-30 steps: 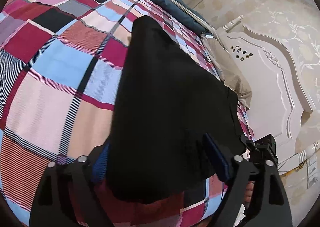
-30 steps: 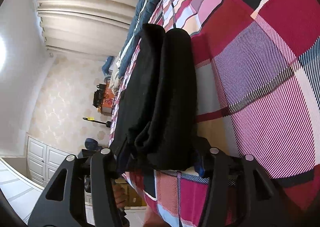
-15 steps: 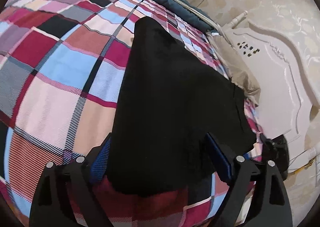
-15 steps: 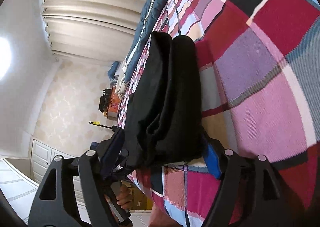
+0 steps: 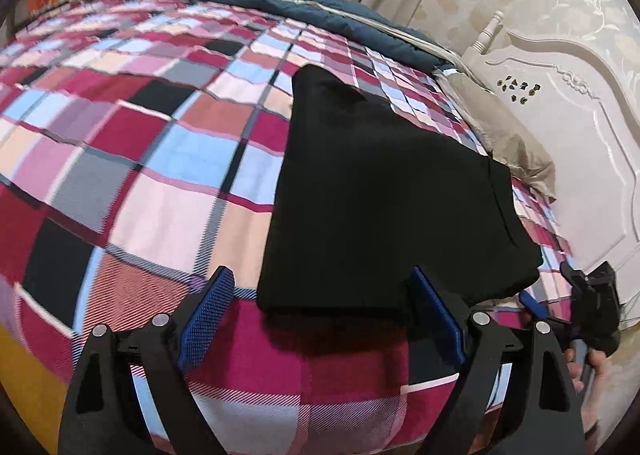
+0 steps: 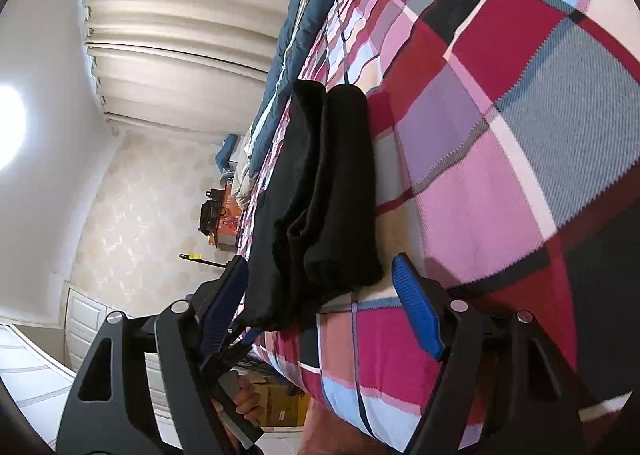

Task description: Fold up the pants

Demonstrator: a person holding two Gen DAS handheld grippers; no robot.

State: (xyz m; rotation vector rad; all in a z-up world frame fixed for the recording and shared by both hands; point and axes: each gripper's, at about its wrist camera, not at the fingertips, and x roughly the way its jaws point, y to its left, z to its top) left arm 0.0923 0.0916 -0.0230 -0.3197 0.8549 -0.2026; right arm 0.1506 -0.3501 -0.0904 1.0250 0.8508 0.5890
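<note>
While both tools stand spread wide and hold nothing, the left gripper [image 5: 320, 319] hovers just short of the near edge of the black pants [image 5: 384, 207], and the right gripper [image 6: 320, 295] faces the stacked leg ends at the bundle's side. Those pants lie folded in layers on the plaid bedspread [image 5: 152, 159], near the bed's edge beside the white headboard [image 5: 580, 143]. Judging by the tidy stack, the fold looks almost finished; to finish well, pull straight back without snagging the top layer.
</note>
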